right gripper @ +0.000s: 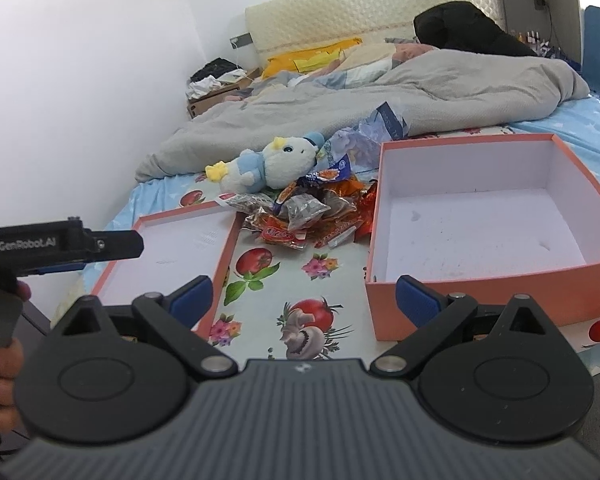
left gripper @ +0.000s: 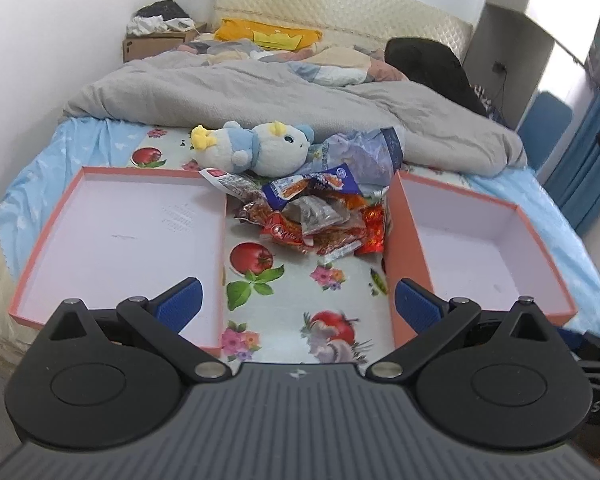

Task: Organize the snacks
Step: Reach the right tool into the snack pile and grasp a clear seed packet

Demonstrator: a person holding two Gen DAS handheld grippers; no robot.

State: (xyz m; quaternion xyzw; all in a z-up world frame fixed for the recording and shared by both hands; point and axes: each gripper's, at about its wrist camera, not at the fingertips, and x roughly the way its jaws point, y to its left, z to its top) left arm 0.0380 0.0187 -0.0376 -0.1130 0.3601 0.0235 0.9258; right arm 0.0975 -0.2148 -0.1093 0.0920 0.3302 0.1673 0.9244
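Note:
A pile of snack packets (left gripper: 316, 216) lies on the fruit-print cloth between a shallow pink box lid (left gripper: 120, 240) on the left and a deeper pink box (left gripper: 480, 248) on the right. Both boxes are empty. My left gripper (left gripper: 298, 304) is open and empty, held short of the pile above the cloth. In the right wrist view the pile (right gripper: 308, 216) lies between the lid (right gripper: 172, 252) and the deep box (right gripper: 480, 220). My right gripper (right gripper: 304, 300) is open and empty, near the deep box's front left corner. The left gripper's body (right gripper: 60, 244) shows at the left edge.
A blue and white plush toy (left gripper: 256, 148) lies just behind the pile, beside a crumpled blue plastic bag (left gripper: 364, 148). A grey duvet (left gripper: 260, 92) covers the far half of the bed. A cardboard box (left gripper: 156, 40) stands by the wall at the back left.

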